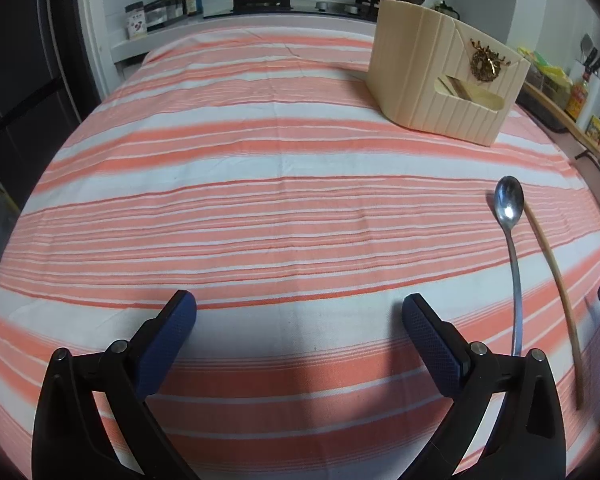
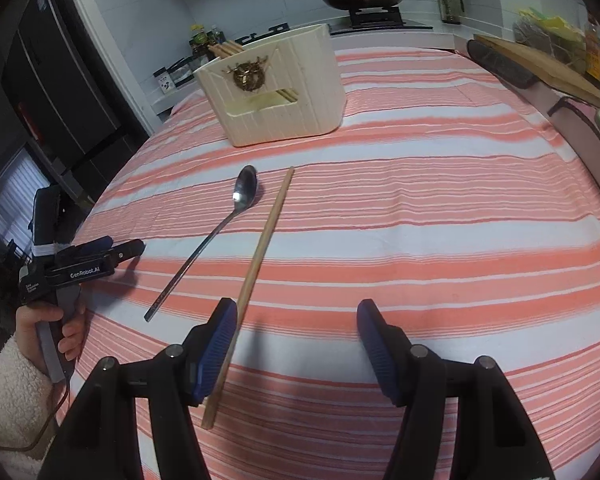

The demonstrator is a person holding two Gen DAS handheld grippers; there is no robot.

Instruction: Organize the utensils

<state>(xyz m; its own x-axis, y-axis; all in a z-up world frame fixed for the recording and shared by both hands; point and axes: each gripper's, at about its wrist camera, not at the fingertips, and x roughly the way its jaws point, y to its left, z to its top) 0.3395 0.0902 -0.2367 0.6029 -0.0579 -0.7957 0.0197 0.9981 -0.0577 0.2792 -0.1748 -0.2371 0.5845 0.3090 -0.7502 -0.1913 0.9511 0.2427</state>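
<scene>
On the striped cloth (image 2: 420, 208) a spoon (image 2: 204, 248) and a single chopstick (image 2: 266, 240) lay side by side, apart, short of the cream holder (image 2: 300, 92) with chopsticks standing in it. The right gripper (image 2: 296, 316) hung wide, its left pad beside the chopstick; the left gripper (image 1: 298, 310) was wide too, holding nothing.

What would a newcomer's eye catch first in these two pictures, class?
The pink-striped cloth fills both views. A spoon and a chopstick lie side by side on it, apart. Beyond them stands a cream holder with chopsticks inside.
</scene>
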